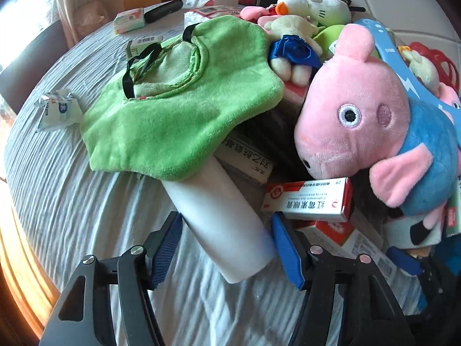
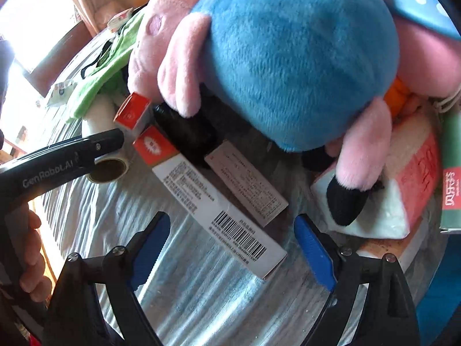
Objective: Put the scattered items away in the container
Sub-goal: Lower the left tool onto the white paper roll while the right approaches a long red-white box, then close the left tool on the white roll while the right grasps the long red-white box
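A white roll (image 1: 222, 219) lies on the striped cloth, its far end under a green towel (image 1: 178, 98). My left gripper (image 1: 227, 248) is open, its blue pads on either side of the roll's near end. A pink pig plush in blue (image 1: 374, 121) lies over medicine boxes, among them a red and white box (image 1: 311, 201). In the right wrist view the pig plush (image 2: 288, 57) fills the top. My right gripper (image 2: 233, 248) is open and empty over a long white barcode box (image 2: 219, 216). The left gripper (image 2: 57, 161) and the roll (image 2: 108, 167) show at the left.
More plush toys (image 1: 302, 14), small boxes (image 1: 129, 20), a black pen (image 1: 164, 10) and a crumpled packet (image 1: 56, 109) lie on the cloth. A wooden edge (image 1: 17, 259) runs at the left. A tissue pack (image 2: 397, 190) and a green box (image 2: 452, 173) lie at the right.
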Demonstrator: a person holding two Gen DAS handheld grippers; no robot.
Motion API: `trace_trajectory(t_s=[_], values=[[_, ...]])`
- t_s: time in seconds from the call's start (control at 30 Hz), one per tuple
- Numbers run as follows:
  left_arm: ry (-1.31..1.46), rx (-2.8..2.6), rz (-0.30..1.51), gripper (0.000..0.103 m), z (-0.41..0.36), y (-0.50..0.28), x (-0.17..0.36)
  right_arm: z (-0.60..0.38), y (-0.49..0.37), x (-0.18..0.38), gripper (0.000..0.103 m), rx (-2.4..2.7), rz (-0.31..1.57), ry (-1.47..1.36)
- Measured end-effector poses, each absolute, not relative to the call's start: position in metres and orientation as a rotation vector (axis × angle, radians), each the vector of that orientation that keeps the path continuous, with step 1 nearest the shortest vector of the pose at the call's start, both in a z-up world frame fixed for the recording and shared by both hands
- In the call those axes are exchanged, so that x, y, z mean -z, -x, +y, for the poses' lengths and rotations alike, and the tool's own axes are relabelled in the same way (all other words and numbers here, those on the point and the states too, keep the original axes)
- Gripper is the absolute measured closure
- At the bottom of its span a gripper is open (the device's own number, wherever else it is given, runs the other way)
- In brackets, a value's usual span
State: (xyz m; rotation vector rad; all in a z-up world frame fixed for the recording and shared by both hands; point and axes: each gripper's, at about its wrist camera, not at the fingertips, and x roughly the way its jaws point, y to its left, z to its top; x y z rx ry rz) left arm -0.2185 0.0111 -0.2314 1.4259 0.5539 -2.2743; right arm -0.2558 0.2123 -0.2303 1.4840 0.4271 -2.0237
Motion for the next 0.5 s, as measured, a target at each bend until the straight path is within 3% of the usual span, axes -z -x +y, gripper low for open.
trace_trajectory(t_s=[0.13, 0.27, 0.5], values=[[-1.458, 2.324, 0.369, 0.055, 0.011, 0.199, 0.228, 0.215, 0.248, 0.238, 0.039, 1.99, 0.395, -1.493], [-1.508, 2.33, 0.17, 0.056, 0.002, 0.188, 0.228, 0.221, 0.246, 0.239, 0.043, 1.994, 0.298, -1.521], [-1.562, 2.383, 0.051, 0.055, -0.023, 0.195, 0.226, 0.212, 0.23, 0.233, 0.043, 2.066, 0.224, -1.518]])
